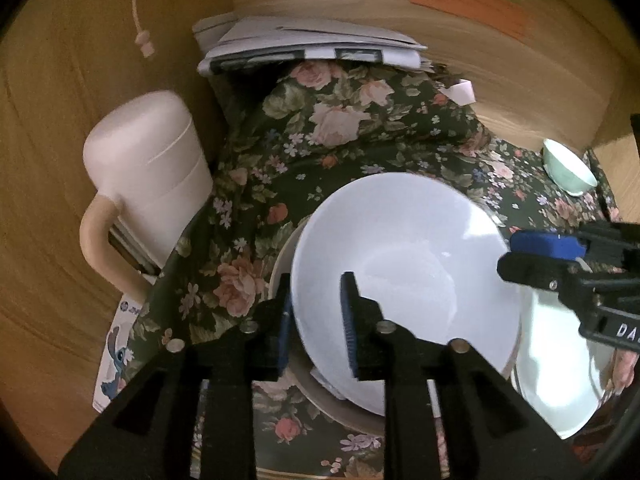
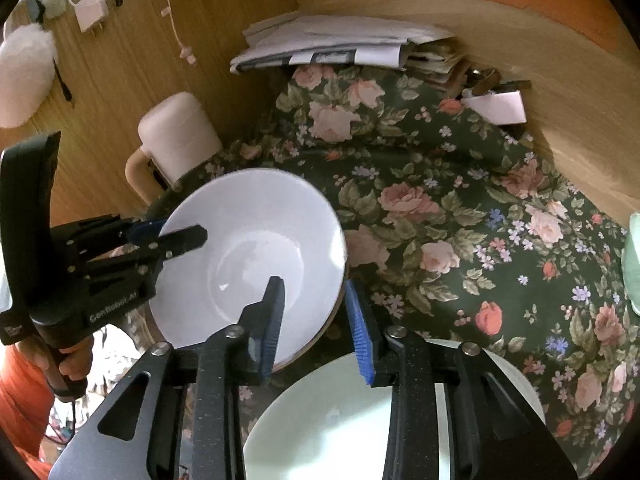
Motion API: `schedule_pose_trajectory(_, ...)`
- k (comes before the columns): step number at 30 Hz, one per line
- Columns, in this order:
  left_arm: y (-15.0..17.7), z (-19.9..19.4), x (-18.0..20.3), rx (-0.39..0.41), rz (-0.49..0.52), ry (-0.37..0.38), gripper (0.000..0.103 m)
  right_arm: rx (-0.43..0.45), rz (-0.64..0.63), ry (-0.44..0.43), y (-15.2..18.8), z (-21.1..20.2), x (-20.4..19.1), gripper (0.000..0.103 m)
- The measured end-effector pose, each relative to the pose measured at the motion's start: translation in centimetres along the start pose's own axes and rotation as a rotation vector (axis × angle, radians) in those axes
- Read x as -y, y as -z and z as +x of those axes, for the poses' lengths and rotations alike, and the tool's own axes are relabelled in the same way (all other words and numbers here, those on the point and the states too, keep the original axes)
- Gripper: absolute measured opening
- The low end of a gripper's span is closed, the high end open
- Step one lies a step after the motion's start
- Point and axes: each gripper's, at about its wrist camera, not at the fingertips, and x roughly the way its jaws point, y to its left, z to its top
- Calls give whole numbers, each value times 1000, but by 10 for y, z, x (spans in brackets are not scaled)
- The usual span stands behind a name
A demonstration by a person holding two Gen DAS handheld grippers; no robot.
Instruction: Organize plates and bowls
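Note:
A white bowl [image 1: 400, 248] [image 2: 248, 248] rests slightly tilted on a beige-rimmed plate [image 1: 280, 268] [image 2: 320, 340] on the floral cloth. My left gripper [image 1: 317, 280] [image 2: 182, 231] straddles the bowl's left rim, one pad outside and one inside, with a gap showing, so it is open. My right gripper [image 2: 312, 282] [image 1: 508, 254] straddles the opposite rim the same way, its pads loose around the wall. A pale mint plate [image 2: 344, 420] [image 1: 560, 360] lies just beside the stack, under the right gripper. A small mint bowl [image 1: 568, 172] stands farther back on the right.
A white lidded jug [image 1: 148, 168] [image 2: 180, 136] with a handle stands at the left against the wooden wall. A pile of papers [image 1: 312, 44] [image 2: 332, 44] fills the back corner. Wooden panels close in the left, back and right. A person's hand [image 2: 76, 364] holds the left gripper's handle.

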Motion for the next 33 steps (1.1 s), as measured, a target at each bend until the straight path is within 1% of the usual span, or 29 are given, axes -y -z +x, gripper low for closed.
schedule_pose_trajectory(1,-1,-2,1,9,3,-4,30,4,2,0,0,-1,1,32)
schedule_pose_trajectory(2,-2,-3,1,17,6,-8,38,8,2,1,0,-3,2,33)
schedule_pose_trajectory(4,-6,-9,3,55,23,-27,45,13,3,7,0,-5,4,35)
schedule_pose_trajectory(6,-10,-13,6,72,35,-20,46,21,7,12,0,-8,6,40)
schedule_pose_trajectory(10,-19,-19,14,90,35,-1,49,60,13,35,-1,-20,13,46)
schedule_pose_trajectory(12,-23,-22,19,99,31,20,50,83,18,49,-2,-29,19,52)
schedule_pose_trajectory(15,-30,-27,30,115,28,55,54,129,36,86,-4,-45,32,57)
schedule_pose_trajectory(18,-39,-32,46,140,41,78,61,166,63,122,-4,-61,48,58)
schedule_pose_trajectory(20,-47,-33,60,152,51,97,68,191,87,145,-4,-71,61,58)
schedule_pose_trajectory(27,-76,-23,102,149,71,155,73,261,180,247,2,-109,115,60)
schedule_pose_trajectory(30,-89,-14,122,136,78,183,76,276,208,292,7,-121,136,61)
schedule_pose_trajectory(33,-101,-5,142,123,97,199,77,283,251,346,13,-132,162,62)
